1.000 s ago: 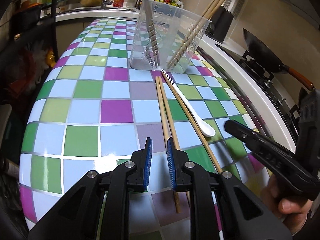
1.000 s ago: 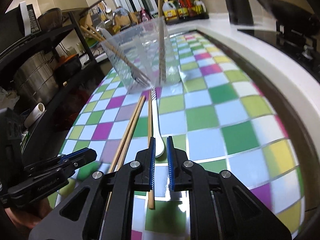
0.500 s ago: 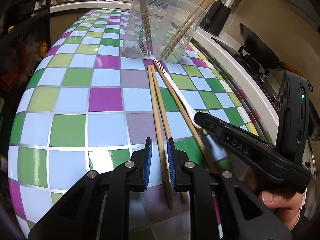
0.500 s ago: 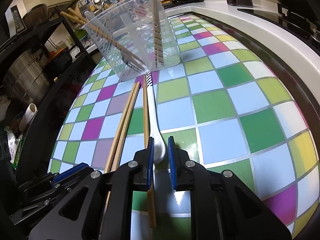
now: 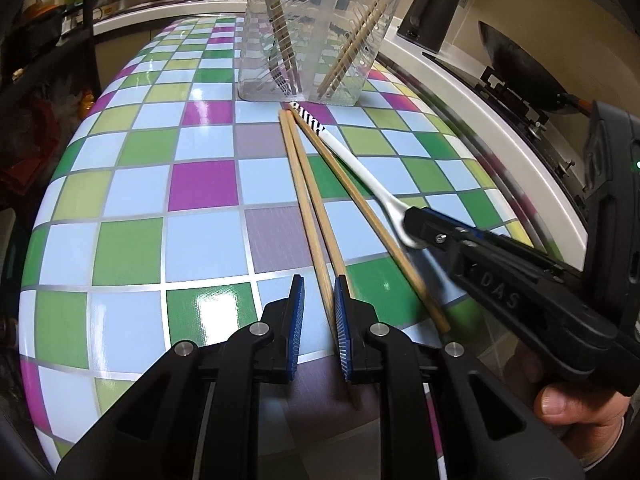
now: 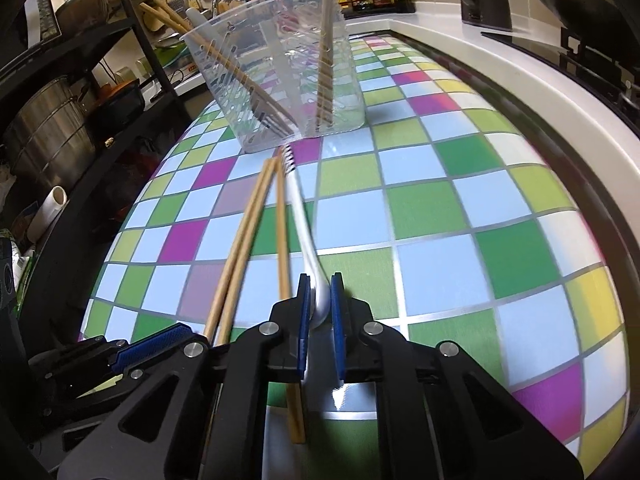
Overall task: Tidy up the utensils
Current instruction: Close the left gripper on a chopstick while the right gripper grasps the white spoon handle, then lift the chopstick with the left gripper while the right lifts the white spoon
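Observation:
A white spoon (image 5: pixel 360 168) with a striped handle end lies on the chequered table (image 5: pixel 120 240), its handle toward the clear utensil holder (image 5: pixel 312 40). My right gripper (image 6: pixel 320 300) has its jaws closing on the spoon's bowl (image 6: pixel 320 296), and the blue pads press it from both sides. From the left wrist, the right gripper (image 5: pixel 416 228) covers the bowl. A pair of wooden chopsticks (image 5: pixel 304 184) lies beside the spoon, and a single chopstick (image 5: pixel 360 200) lies between them. My left gripper (image 5: pixel 319 308) stands open low over the pair, one stick between its pads.
The holder (image 6: pixel 280 80) has chopsticks leaning in two compartments. A wok (image 5: pixel 520 68) on a stove sits beyond the white counter edge on the right. A black block (image 5: pixel 432 16) stands behind the holder. Shelves with metal pots (image 6: pixel 44 136) flank the left side.
My right gripper has come down onto the spoon's bowl and narrowed around it. My left gripper has moved forward so a chopstick of the pair now lies between its pads.

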The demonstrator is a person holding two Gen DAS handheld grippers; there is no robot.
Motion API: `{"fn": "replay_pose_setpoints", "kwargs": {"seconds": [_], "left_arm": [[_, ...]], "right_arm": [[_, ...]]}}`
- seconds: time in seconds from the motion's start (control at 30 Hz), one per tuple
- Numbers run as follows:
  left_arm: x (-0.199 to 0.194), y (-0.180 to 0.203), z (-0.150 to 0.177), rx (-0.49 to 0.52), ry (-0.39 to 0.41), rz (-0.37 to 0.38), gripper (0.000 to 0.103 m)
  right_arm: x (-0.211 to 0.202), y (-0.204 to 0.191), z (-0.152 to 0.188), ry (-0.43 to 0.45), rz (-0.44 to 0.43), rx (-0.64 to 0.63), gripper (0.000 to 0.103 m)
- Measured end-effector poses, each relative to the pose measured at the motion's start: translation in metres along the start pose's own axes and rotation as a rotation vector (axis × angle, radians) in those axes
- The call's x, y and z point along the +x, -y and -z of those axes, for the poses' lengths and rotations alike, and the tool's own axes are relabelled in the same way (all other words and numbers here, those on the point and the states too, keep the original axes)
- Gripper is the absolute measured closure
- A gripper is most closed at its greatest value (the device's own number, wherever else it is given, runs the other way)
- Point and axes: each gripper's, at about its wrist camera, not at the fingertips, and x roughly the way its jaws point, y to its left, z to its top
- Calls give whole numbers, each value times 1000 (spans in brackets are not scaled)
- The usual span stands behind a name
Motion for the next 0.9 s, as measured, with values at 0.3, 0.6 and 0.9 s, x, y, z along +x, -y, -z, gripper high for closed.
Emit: {"fn": "replay_pose_setpoints", "kwargs": {"seconds": [0.3, 0.6, 0.9], "left_arm": [[-1, 1, 0, 22, -3, -51, 96], [-7, -10, -1, 34, 15, -171, 96], [-7, -15, 0, 25, 17, -181, 96]], "right_arm": [[-22, 12, 4, 49, 129, -73, 94], [-36, 20, 15, 96, 266, -147, 94], [-35, 21, 25, 97, 275, -152, 94]]}}
